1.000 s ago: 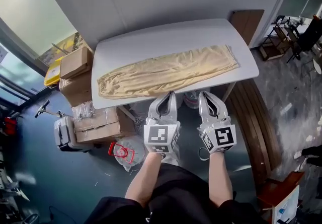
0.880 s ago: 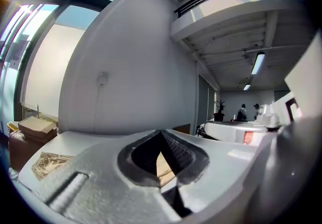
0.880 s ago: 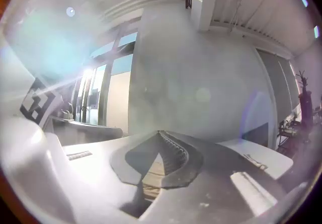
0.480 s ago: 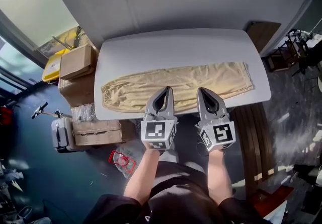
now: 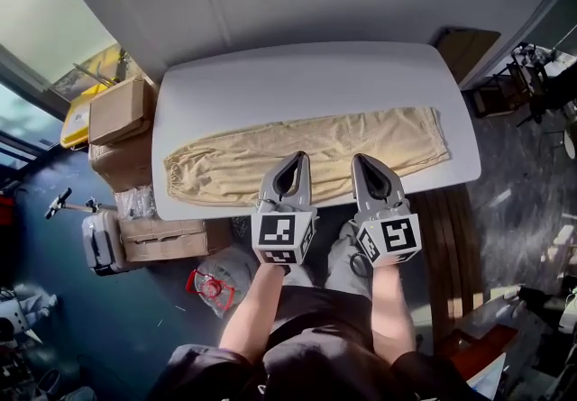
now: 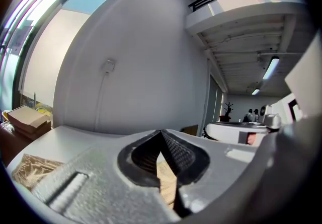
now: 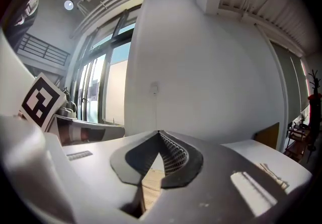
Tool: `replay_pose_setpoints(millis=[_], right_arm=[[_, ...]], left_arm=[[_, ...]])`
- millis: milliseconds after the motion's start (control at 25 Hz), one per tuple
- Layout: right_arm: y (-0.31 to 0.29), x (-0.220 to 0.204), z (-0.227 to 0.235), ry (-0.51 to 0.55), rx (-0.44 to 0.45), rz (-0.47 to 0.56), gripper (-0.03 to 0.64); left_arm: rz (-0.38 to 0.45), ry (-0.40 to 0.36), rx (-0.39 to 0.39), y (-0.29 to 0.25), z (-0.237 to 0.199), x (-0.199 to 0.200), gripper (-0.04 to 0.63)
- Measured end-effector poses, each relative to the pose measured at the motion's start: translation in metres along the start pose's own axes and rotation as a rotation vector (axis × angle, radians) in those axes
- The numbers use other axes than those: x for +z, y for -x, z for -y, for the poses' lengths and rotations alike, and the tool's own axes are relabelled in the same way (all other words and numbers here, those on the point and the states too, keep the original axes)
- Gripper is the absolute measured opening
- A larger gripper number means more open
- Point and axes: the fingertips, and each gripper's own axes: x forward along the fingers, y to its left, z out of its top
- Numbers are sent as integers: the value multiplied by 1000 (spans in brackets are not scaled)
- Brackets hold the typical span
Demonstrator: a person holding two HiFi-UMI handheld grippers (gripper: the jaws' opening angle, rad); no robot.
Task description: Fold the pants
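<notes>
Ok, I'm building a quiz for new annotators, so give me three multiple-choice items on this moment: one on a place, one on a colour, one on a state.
1. Where do the pants lie? A on a bed; B on the table; C on a chair.
2. What colour are the pants? A beige; B blue; C black.
3. How do the right hand-held gripper jaws stand? A wide apart; B clamped on a cup; C together, empty.

Answers:
1 B: the pants lie stretched along the white table.
2 A: the cloth is pale beige throughout.
3 C: the tips meet with nothing between them.
</notes>
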Motion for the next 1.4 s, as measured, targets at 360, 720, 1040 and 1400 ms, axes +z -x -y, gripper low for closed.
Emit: replay_pose_setpoints(millis=[360, 720, 1040, 1400], right_arm=[[-15, 5, 56, -15, 28, 9, 6], [35, -28, 182, -69, -160, -48, 6], [89, -55, 275, -92, -339, -96, 7], [124, -103, 340, -166, -463, -211, 38]], left_arm=[[-8, -6, 14, -54, 26, 7, 3], [-99, 7, -136, -136, 123, -32, 3], [-154, 10, -262, -187, 204, -60, 3], [-232, -2, -327, -219, 251, -93, 3]])
